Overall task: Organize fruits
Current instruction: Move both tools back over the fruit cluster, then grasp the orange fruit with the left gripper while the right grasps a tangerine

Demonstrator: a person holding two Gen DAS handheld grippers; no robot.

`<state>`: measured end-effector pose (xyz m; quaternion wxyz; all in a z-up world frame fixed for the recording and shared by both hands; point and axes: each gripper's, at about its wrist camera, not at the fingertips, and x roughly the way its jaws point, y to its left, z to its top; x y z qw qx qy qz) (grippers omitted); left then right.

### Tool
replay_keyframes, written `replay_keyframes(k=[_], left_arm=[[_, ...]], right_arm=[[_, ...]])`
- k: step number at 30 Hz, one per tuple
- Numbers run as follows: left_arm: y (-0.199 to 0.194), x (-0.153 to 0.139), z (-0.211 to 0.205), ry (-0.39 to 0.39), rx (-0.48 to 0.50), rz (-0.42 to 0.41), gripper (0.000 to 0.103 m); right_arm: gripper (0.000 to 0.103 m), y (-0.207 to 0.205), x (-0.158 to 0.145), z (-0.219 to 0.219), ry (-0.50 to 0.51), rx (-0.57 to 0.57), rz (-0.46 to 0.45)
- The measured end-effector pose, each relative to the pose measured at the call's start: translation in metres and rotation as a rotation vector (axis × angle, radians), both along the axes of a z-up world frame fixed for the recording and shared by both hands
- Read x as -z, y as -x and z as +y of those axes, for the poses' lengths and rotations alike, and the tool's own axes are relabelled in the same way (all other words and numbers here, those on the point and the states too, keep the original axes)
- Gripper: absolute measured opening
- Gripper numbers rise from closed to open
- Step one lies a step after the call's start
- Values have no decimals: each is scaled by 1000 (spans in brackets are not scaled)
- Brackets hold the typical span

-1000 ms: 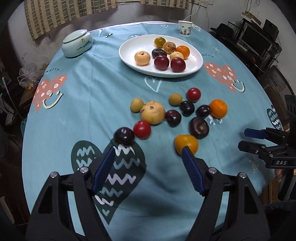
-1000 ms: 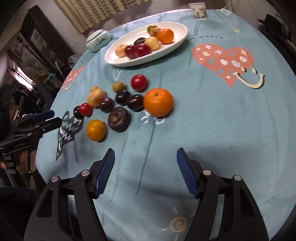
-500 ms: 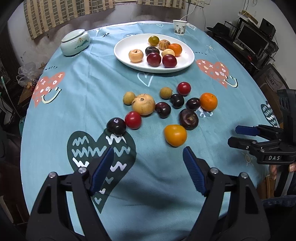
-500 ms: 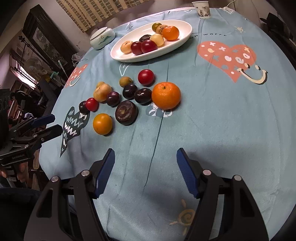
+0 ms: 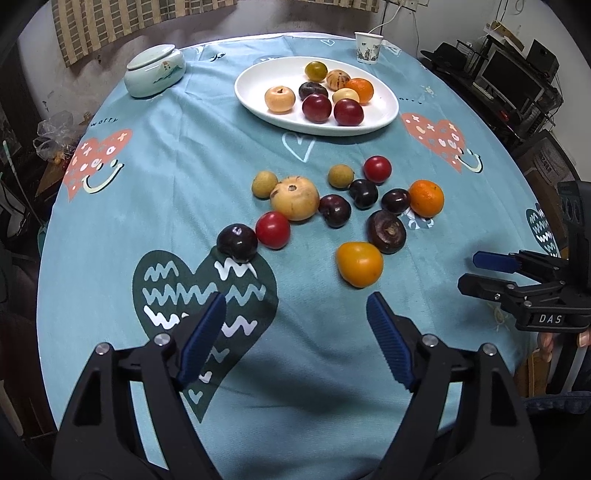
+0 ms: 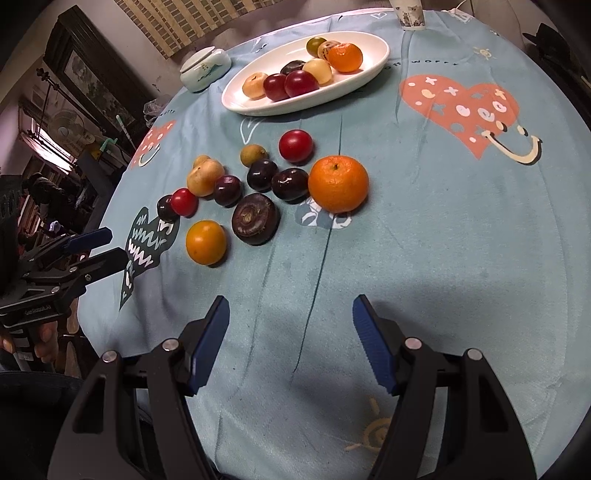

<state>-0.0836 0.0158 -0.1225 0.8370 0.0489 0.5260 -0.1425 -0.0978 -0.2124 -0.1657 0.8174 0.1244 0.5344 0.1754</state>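
Observation:
Several loose fruits lie mid-table: an orange-yellow fruit (image 5: 359, 263) (image 6: 205, 242), a dark brown fruit (image 5: 386, 231) (image 6: 255, 219), a mandarin (image 5: 426, 198) (image 6: 338, 183), a tan fruit (image 5: 294, 197), a red plum (image 5: 272, 229) and a dark plum (image 5: 236, 242). A white oval plate (image 5: 384, 114) (image 6: 373, 61) at the back holds several fruits. My left gripper (image 5: 295, 325) (image 6: 99, 245) is open and empty, near the table's front. My right gripper (image 6: 290, 326) (image 5: 476, 271) is open and empty, short of the mandarin.
A lidded ceramic bowl (image 5: 154, 75) (image 6: 205, 69) stands at the back left. A paper cup (image 5: 368, 47) (image 6: 409, 13) stands behind the plate. The blue cloth covers a round table whose edge (image 5: 48, 258) drops off all around. Shelves with electronics (image 5: 517, 81) stand to the right.
Both grippers have pulled back a little from the fruits, so the loose fruits look farther away. Both stay open. No fruit has moved.

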Motion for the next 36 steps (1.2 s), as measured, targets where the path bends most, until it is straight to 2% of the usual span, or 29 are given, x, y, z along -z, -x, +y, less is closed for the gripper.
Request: replay_keyframes(k=[5, 20, 27, 36], left_arm=[[-1, 3, 0, -4, 0, 15, 80], [-2, 11, -9, 0, 38, 41, 80], [-16, 25, -41, 6, 123, 57, 80], [-37, 43, -62, 5, 136, 89, 80]], right_arm=[[70, -1, 5, -1, -16, -3, 38], [70, -1, 6, -6, -13, 18, 39], [70, -1, 7, -4, -10, 7, 41], [70, 2, 6, -14, -11, 39, 36]])
